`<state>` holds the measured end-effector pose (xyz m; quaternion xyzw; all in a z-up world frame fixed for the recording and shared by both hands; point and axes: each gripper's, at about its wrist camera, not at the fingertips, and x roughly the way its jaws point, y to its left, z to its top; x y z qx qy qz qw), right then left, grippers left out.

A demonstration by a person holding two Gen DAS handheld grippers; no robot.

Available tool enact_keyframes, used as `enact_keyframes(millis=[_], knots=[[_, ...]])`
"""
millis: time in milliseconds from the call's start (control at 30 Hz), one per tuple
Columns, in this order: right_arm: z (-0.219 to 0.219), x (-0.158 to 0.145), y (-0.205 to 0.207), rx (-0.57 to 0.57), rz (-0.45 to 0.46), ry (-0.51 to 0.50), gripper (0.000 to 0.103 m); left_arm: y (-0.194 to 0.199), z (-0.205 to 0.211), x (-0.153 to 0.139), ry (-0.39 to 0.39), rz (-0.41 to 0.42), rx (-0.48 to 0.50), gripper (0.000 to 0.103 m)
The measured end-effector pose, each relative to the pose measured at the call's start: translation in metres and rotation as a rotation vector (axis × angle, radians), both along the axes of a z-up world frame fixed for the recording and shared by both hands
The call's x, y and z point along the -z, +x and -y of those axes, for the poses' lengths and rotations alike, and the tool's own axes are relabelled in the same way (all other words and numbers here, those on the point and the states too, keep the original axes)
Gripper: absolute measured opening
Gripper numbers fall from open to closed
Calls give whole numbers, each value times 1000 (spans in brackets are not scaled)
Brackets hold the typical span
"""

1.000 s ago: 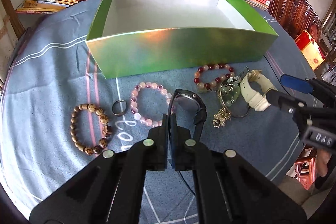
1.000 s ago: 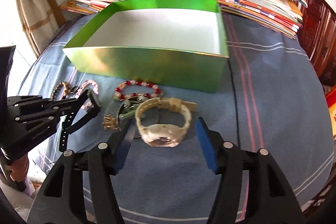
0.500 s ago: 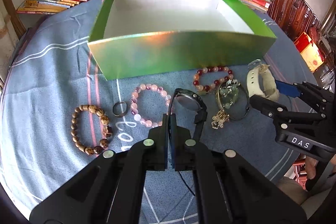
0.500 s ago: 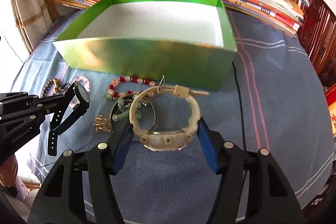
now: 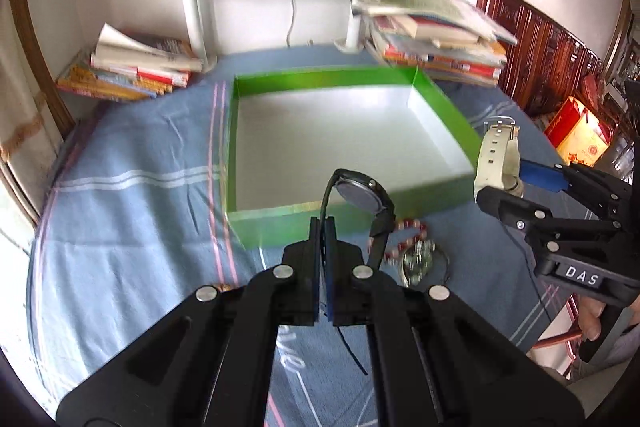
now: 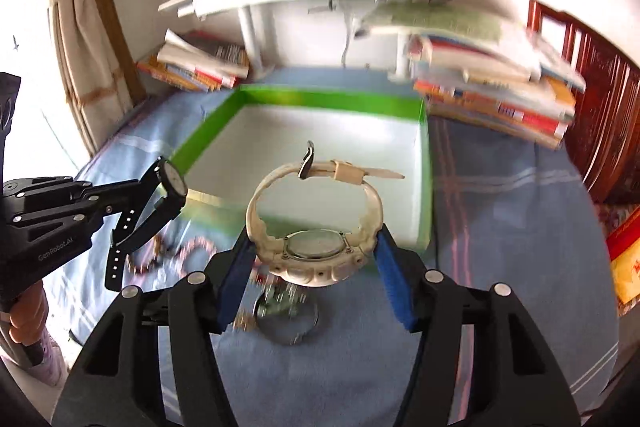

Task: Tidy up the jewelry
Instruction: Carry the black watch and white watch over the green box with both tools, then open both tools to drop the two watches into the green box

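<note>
Blue striped cloth [image 5: 132, 195] is spread over the worktop, with stacks of books [image 5: 132, 71] and a white desk at the far side; a green box [image 5: 280, 223] with a pale, bare floor is set in the middle of it; since a second ago both watches have been raised off the cloth, where they had lain among the other pieces, and are now carried at about the height of the box's near wall; the left hand-held gripper [image 5: 323, 231] is pressed together on the strap of the black watch [image 5: 362, 193], whose face is seen in front of the box's near edge; the right hand-held gripper [image 6: 312, 259] is clamped, at a middling width, on the case of the cream watch [image 6: 316, 247], its buckled strap looping up in front of the box; the lift is judged to mean that two pieces are about to be brought over the rim and set inside together; on the cloth before the box a red bead bracelet [image 5: 408, 233] and a tangle of green-stoned charms with a bangle [image 5: 420, 259] are left, with further bead bracelets blurred in the right wrist view; nothing has been placed in the box yet, so most of the sorting is judged to remain
</note>
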<state>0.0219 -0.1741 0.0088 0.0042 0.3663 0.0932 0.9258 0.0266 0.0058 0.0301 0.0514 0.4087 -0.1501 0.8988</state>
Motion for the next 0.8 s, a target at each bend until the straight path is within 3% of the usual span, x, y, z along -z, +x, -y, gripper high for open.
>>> enact_keyframes(millis=[100,200,333,567,600,667,800], knots=[[3,-11,23,27,40,-4,59,21,2,-17,-8,47,-15,2],[6,-2,51,44,5,18,59,50,5,-16,-19,44,-29,2],[9,27,83,77,-93,29,59,85,13,11,-6,-23,-49,2],[10,48,102,88,-129,22,60,115,20,50,1,-109,-67,5],[12,48,102,92,-128,28,61,117,18,50,-7,-115,-79,7],[16,40,96,101,-102,39,65,114,13,47,-29,-119,-89,31],[29,18,60,106,-51,72,68,81,3,27,1,-50,-138,43]])
